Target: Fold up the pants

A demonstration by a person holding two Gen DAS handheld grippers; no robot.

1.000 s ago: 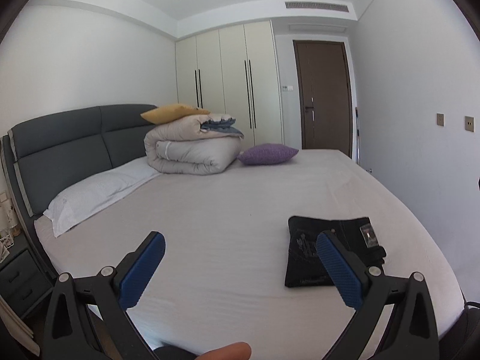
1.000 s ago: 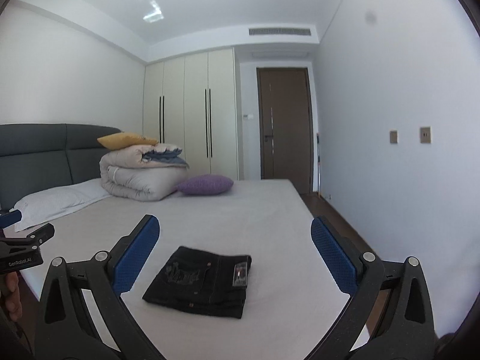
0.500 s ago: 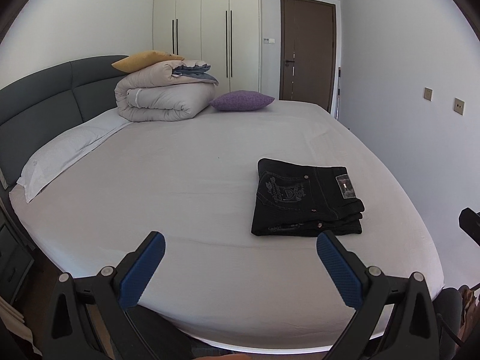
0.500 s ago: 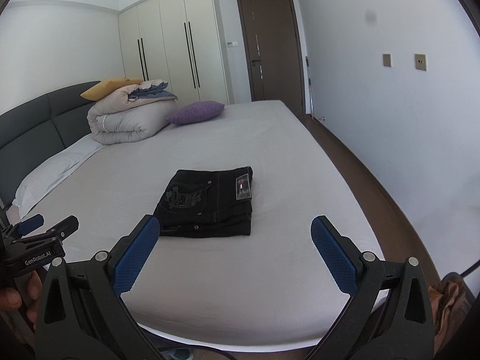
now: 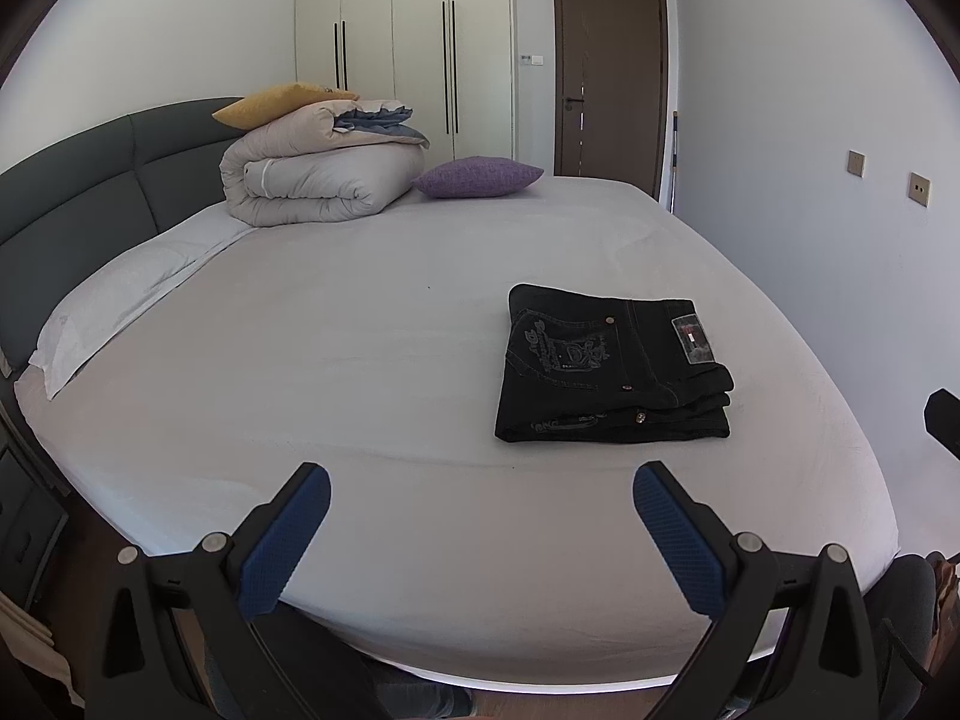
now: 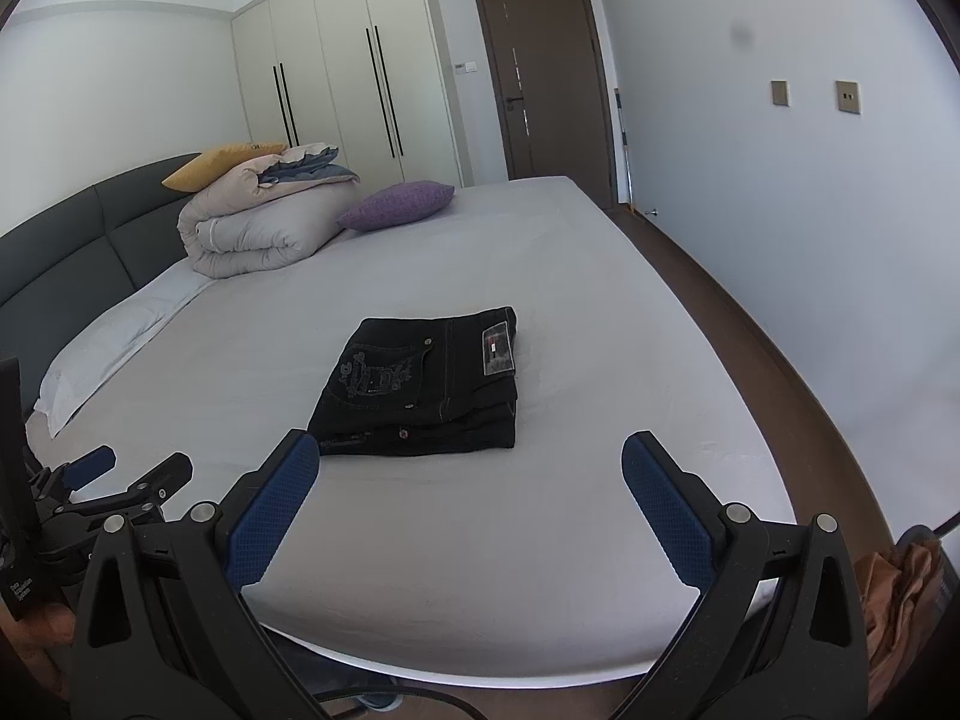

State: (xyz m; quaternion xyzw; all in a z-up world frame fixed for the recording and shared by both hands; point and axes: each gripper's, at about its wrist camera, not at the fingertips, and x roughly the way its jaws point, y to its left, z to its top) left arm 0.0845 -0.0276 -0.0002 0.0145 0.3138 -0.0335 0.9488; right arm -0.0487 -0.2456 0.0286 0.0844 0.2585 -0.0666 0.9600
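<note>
**Folded pants ahead, both hands free**

On the bed (image 5: 360, 360), the black pants (image 5: 606, 369) lie in a compact folded stack near the foot edge. My left gripper (image 5: 480, 531) and right gripper (image 6: 471, 504) both hang spread wide, holding nothing, short of the mattress. The stack sits ahead-right of my left fingers and ahead-left of my right ones, which look nearer; its long side runs across me.

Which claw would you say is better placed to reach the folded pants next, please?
Probably the right claw: the pants lie just ahead of it, their near corner by its left finger. From the left claw, also open, they sit off to the right.
</note>
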